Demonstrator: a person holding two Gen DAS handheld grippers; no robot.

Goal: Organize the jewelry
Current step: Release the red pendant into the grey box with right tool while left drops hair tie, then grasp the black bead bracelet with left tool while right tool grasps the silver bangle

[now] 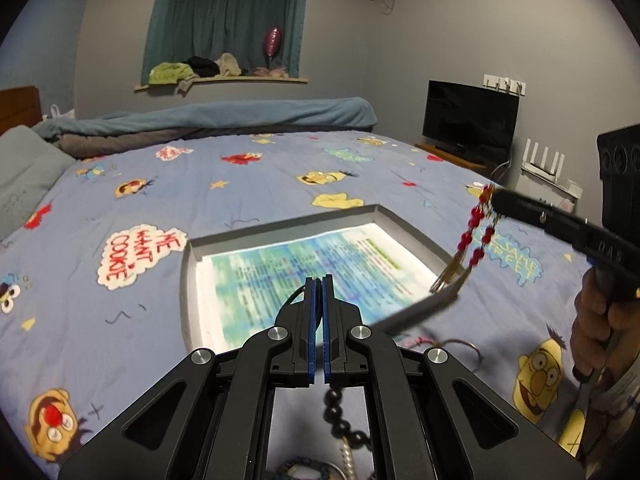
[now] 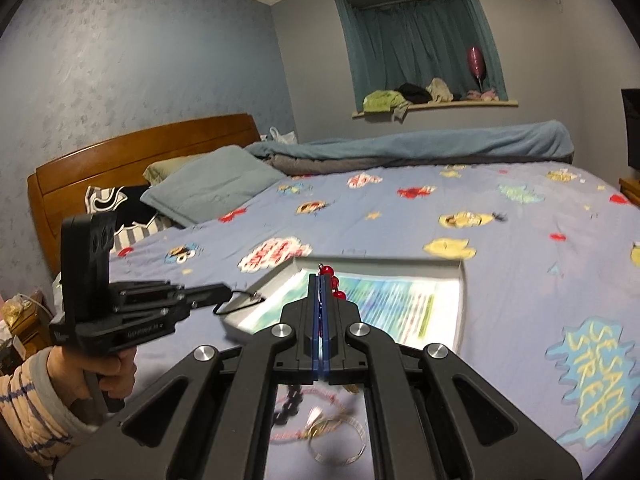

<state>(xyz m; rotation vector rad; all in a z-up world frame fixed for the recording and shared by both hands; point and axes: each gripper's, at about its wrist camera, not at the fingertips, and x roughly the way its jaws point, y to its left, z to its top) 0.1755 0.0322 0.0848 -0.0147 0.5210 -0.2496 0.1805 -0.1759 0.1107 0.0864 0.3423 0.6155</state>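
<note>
Bedsheet reads "ME WANT COOKIE" and "SESAME STREET".

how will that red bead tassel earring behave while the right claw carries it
Probably floppy: the red bead earring hangs in loose strands below the right claw, its gold tassel splayed. It looks light, so it will likely swing. It is pinched only at the top, so a jolt might shake it loose over the tray.
</note>
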